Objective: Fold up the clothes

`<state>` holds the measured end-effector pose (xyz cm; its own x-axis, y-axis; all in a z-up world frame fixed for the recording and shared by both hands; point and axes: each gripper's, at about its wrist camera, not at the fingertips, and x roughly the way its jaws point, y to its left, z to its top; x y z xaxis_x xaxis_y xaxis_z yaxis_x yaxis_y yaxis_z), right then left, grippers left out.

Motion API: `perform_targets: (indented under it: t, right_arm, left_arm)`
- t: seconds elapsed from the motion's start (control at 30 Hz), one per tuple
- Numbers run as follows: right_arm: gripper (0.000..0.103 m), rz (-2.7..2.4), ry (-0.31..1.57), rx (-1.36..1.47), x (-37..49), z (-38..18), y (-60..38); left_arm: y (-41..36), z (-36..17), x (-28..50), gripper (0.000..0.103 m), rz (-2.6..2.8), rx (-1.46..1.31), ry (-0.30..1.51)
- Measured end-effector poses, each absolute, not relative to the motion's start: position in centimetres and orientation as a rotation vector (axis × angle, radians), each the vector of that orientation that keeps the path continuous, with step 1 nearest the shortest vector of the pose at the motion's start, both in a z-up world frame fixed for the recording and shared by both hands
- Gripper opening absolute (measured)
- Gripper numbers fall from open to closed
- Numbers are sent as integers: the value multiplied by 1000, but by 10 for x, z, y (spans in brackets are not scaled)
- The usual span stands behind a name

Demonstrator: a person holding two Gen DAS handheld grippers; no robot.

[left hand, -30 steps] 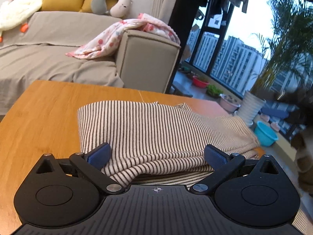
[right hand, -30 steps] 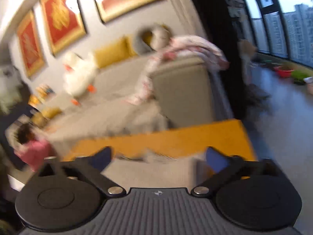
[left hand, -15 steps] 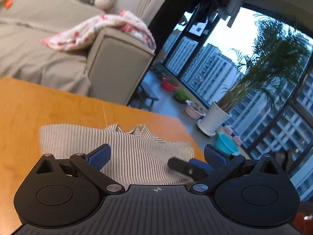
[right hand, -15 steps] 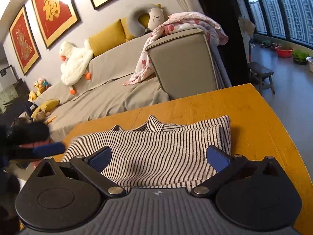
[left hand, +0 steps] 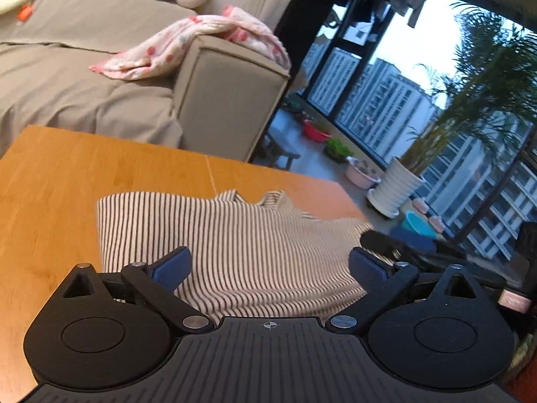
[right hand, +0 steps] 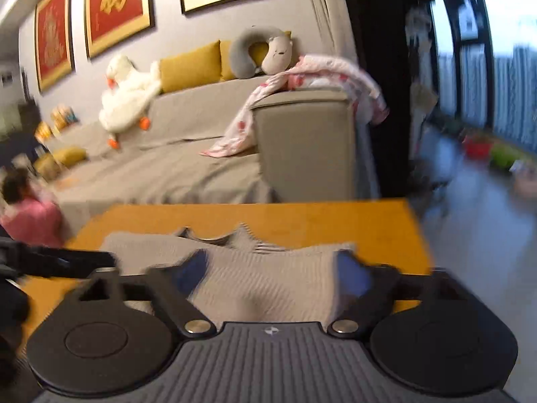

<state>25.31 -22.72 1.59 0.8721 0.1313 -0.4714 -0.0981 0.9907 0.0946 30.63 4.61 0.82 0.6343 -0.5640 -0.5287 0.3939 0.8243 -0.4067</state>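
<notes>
A folded striped garment (left hand: 235, 235) lies on the orange wooden table (left hand: 67, 184). My left gripper (left hand: 268, 267) is open above its near edge and holds nothing. The garment also shows, blurred, in the right wrist view (right hand: 268, 268). My right gripper (right hand: 272, 268) is open over it and empty. The right gripper's fingers (left hand: 386, 241) show at the garment's right end in the left wrist view. The left gripper's finger (right hand: 67, 257) shows at the left in the right wrist view.
A grey sofa (right hand: 208, 154) with a pink blanket (left hand: 188, 47) stands behind the table. A white duck toy (right hand: 127, 94) and yellow cushions lie on it. Plant pots (left hand: 392, 191) and bowls stand by the window at the right. A child in pink (right hand: 30, 211) sits at the left.
Both grippers have shifted over the folded garment and stayed open. The right wrist view has become blurred with motion. The garment lies as before.
</notes>
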Motion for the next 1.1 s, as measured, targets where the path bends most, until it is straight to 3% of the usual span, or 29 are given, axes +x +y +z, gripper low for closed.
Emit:
perform_targets:
  t: [0.03,0.13,0.4,0.53,0.67,1.1]
  right_arm:
    - [50,114,531,57,255,12,-229]
    - [51,104,643,32,262,-9,-233]
    - [49,154,569,20,263,33,-239]
    - [48,195,633,16,277,20,-233]
    - [49,193,680,-34,282,-1,-231]
    - [53,212,699,-7,280,17,-247]
  left_arm:
    - [46,7,305,93,-552,-252,707]
    - [38,-7,304,80,-475,-151,740]
    - [52,23,293,82,-441,-132,688]
    - [42,4,307,82,-387,-41,778]
    - [34,7,299,85,-401,32,757]
    - [57,18,307,94,-407,-14,755]
